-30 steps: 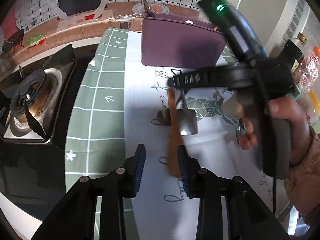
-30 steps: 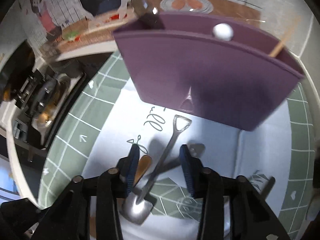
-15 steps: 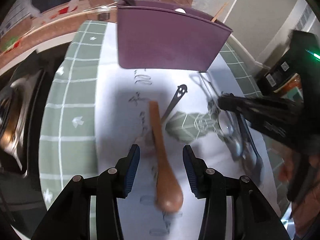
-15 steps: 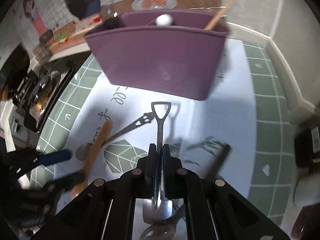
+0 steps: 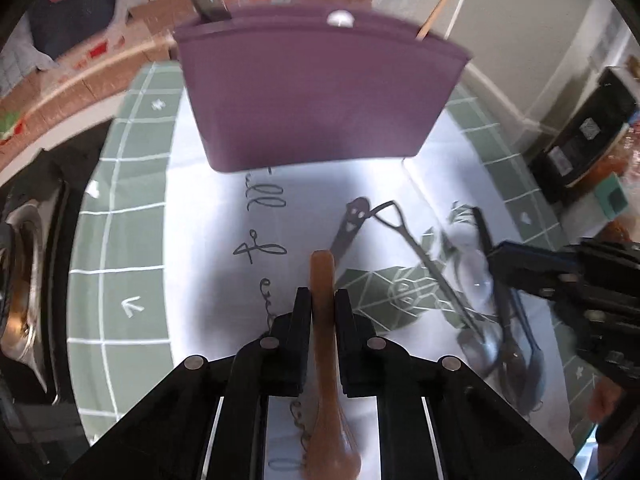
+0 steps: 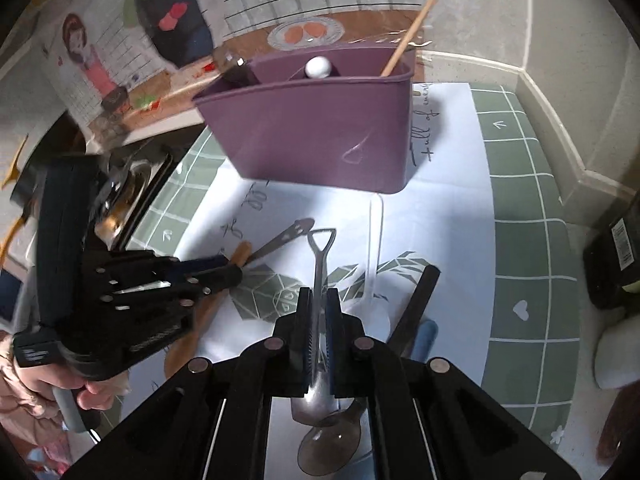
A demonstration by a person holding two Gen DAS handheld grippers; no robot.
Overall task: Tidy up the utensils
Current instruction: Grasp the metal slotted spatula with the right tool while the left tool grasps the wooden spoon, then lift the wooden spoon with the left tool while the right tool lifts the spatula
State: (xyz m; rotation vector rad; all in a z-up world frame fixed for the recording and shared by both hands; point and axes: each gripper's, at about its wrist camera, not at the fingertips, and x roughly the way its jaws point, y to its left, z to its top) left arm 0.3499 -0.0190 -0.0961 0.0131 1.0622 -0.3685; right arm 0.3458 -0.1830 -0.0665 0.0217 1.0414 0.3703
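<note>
My left gripper (image 5: 323,300) is shut on a brown wooden spoon (image 5: 326,364), handle pointing ahead toward the purple utensil holder (image 5: 316,92). My right gripper (image 6: 318,300) is shut on a steel shovel-handled spoon (image 6: 320,268), lifted over the mat, with the holder (image 6: 316,132) ahead. A smiley-handled metal utensil (image 5: 352,226) lies on the mat beside the wooden spoon. A clear plastic spoon (image 6: 374,264) and a black-handled utensil (image 6: 416,300) lie to the right. The holder contains a white-knobbed item (image 6: 318,67) and a wooden stick (image 6: 412,32).
A white and green printed mat (image 6: 528,208) covers the counter. A gas stove (image 5: 24,280) sits left of it. Dark bottles and packages (image 5: 588,136) stand at the right. A wall corner (image 6: 560,80) is behind the holder.
My left gripper has closed on the wooden spoon, which lay between its open fingers before. My right gripper closed on the shovel spoon and has drawn back with it from the holder.
</note>
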